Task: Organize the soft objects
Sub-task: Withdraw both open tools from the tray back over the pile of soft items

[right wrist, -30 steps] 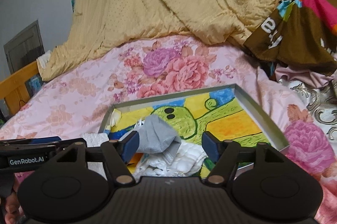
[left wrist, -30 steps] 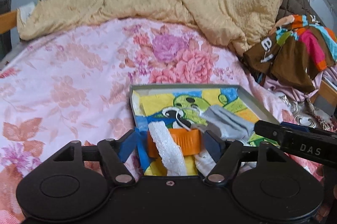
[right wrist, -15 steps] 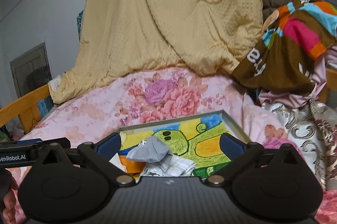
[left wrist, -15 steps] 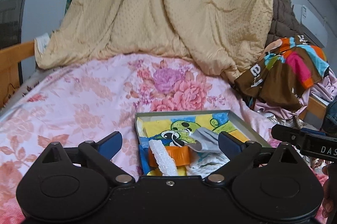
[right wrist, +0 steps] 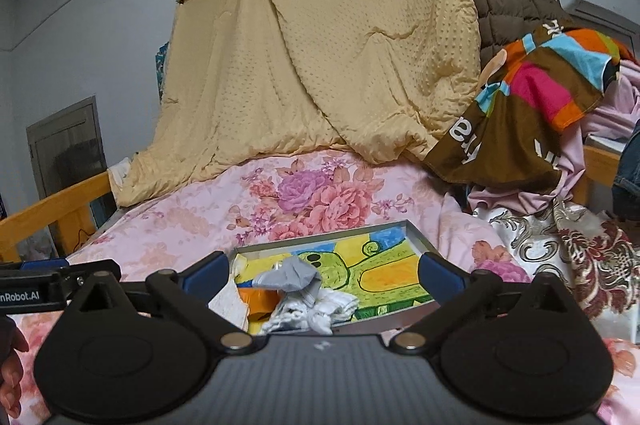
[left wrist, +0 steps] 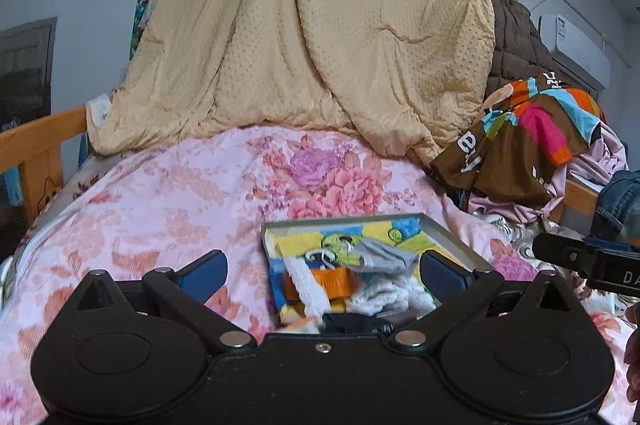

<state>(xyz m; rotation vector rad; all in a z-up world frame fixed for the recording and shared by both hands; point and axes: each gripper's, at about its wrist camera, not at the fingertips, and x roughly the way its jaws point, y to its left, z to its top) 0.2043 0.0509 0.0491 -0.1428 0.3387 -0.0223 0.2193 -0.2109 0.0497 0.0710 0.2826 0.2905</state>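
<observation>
The tray [left wrist: 448, 231], a shallow metal-rimmed one with a cartoon-printed floor, lies on the pink floral bedspread [left wrist: 168, 193] and serves as the landmark. Inside it, bunched toward its near left corner, sit the grey cloth [left wrist: 384, 257], the orange piece [left wrist: 334, 279], a white lace strip [left wrist: 306, 285] and a white knitted bundle [right wrist: 316, 309]; the far right part of the tray floor is bare. The left gripper [left wrist: 322, 271] hangs above the tray's near edge, jaws spread wide, holding nothing. The right gripper [right wrist: 324, 271] does likewise, jaws wide apart and empty. Left of the tray the bedspread runs flat to a wooden rail [left wrist: 36, 141]. Right of the tray clothes [right wrist: 540, 97] pile up. Beyond it hangs a yellow blanket [left wrist: 320, 45].
</observation>
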